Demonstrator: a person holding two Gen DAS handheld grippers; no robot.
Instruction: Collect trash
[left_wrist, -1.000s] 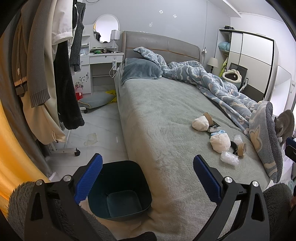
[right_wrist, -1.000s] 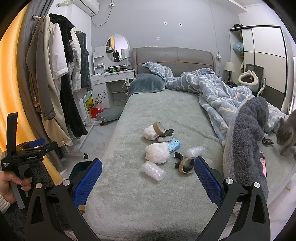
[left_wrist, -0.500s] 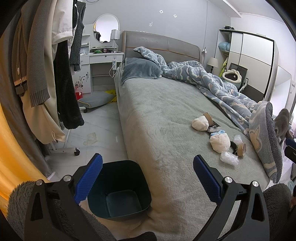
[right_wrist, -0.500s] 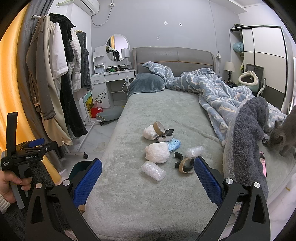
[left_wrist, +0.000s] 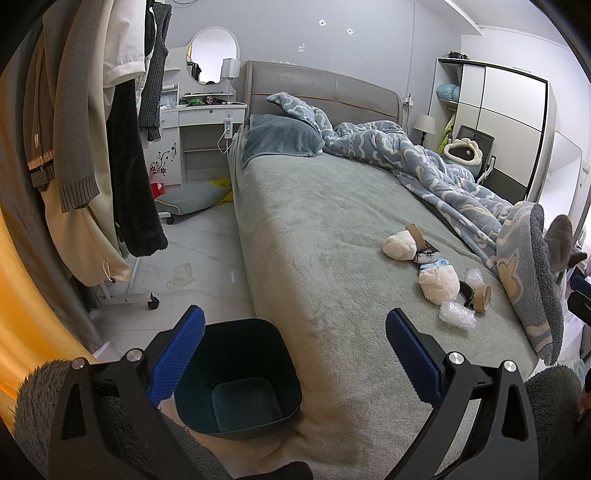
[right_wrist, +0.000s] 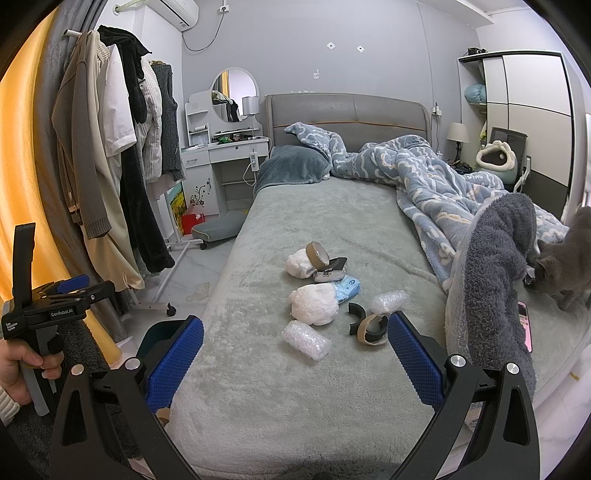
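Several pieces of trash lie on the grey bed (right_wrist: 332, 221): two white crumpled wads (right_wrist: 314, 304) (right_wrist: 298, 266), a bubble-wrap roll (right_wrist: 306, 339), a second bubble-wrap piece (right_wrist: 388, 301), tape roll cores (right_wrist: 370, 326) (right_wrist: 317, 254), a blue packet (right_wrist: 347, 288) and a dark wrapper (right_wrist: 330, 269). The same pile (left_wrist: 439, 284) shows at the right of the left wrist view. A dark teal bin (left_wrist: 236, 376) stands on the floor at the bed's near left corner. My left gripper (left_wrist: 295, 354) hangs open above the bin and the bed edge. My right gripper (right_wrist: 295, 360) is open, just short of the pile.
A clothes rack with hanging coats (right_wrist: 122, 166) stands left of the bed. A grey cat (right_wrist: 565, 266) is at the right bed edge by a phone (right_wrist: 524, 325). A blue blanket (right_wrist: 424, 177) covers the bed's right side. A person's hand (right_wrist: 18, 373) holds the left gripper.
Both grippers stay nearly still and open. The cat at the right has shifted along the bed's edge, lowering its head toward the blanket.
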